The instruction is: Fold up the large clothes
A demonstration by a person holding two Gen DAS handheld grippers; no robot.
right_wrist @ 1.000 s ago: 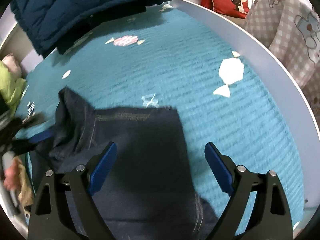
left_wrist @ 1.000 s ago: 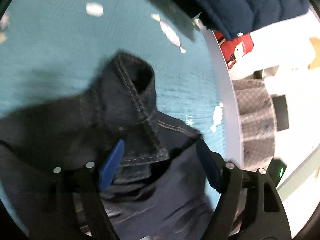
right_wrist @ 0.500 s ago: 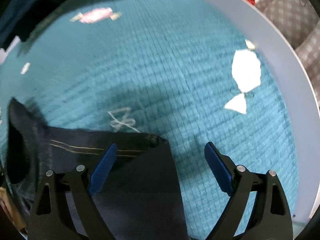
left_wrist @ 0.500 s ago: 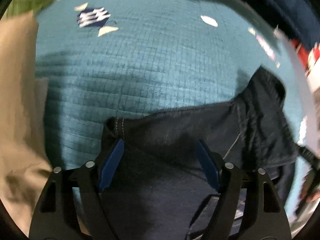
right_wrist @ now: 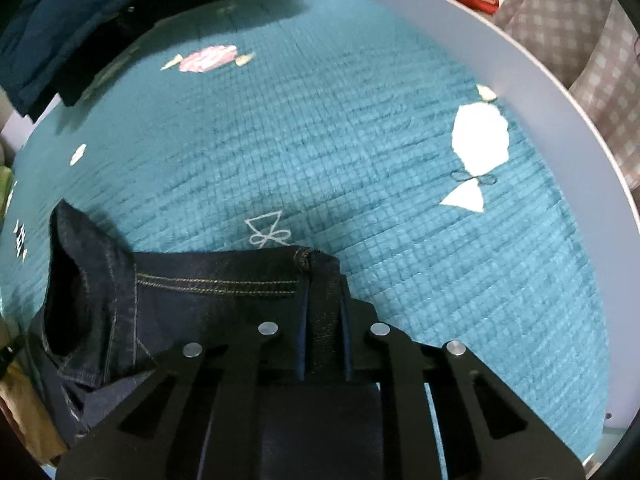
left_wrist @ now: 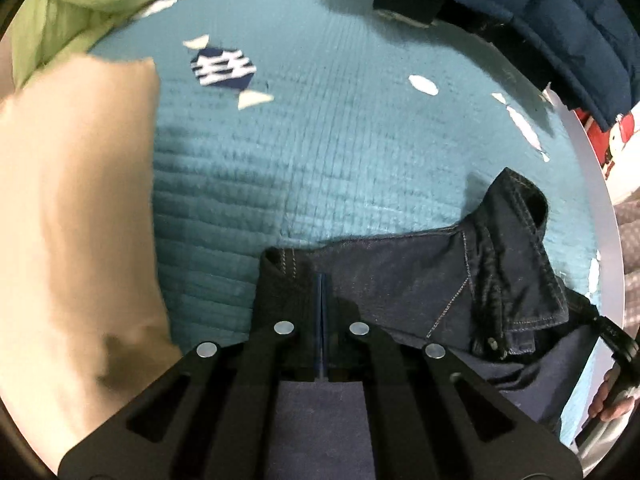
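Denim garment [left_wrist: 420,276] corners: left tool [left_wrist: 322,280] pinches thinly at 6 o'clock, right tool [right_wrist: 324,292] clamps thicker; left may slip.

Dim, soft light; blurred, fisheye-warped edges.

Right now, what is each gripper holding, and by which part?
Both hold the dark denim garment: left gripper on its left corner, right gripper on its right corner.

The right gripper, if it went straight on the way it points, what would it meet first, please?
The dark denim garment its jaws are already clamped on; directly beyond that folded edge, probably the teal quilted cover beneath.
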